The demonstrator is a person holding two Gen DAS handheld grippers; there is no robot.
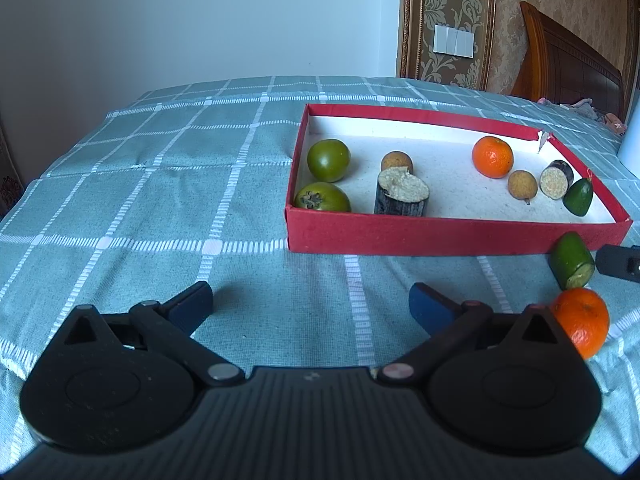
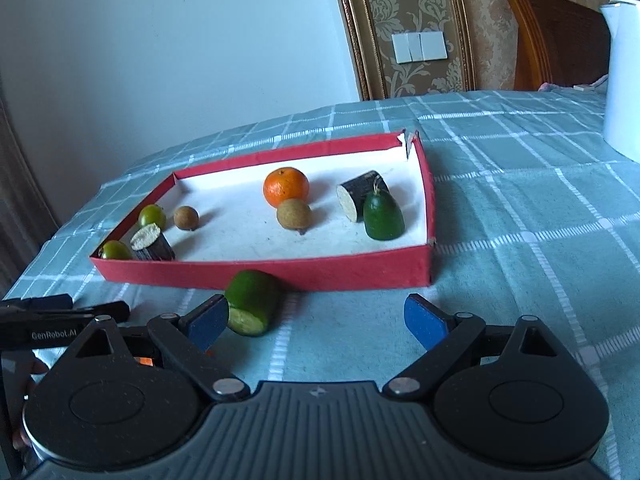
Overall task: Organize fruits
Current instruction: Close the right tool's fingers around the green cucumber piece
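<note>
A red box [image 1: 420,236] [image 2: 280,272] lies on the checked cloth and holds two green round fruits [image 1: 329,160], two brown longans [image 1: 522,185], two dark cut stalks [image 1: 401,193], an orange [image 1: 492,157] [image 2: 286,187] and a green cut piece [image 2: 383,216]. Outside its front wall lie another green cut piece [image 1: 571,266] [image 2: 252,302] and an orange [image 1: 584,322]. My left gripper [image 1: 310,306] is open and empty over bare cloth. My right gripper [image 2: 316,320] is open, its left pad [image 2: 206,322] beside the green piece.
A white jug [image 2: 622,76] stands at the far right on the cloth. The left gripper's fingers [image 2: 60,312] show at the right view's left edge. A wall, light switches [image 1: 454,40] and a wooden headboard [image 1: 568,60] lie behind the table.
</note>
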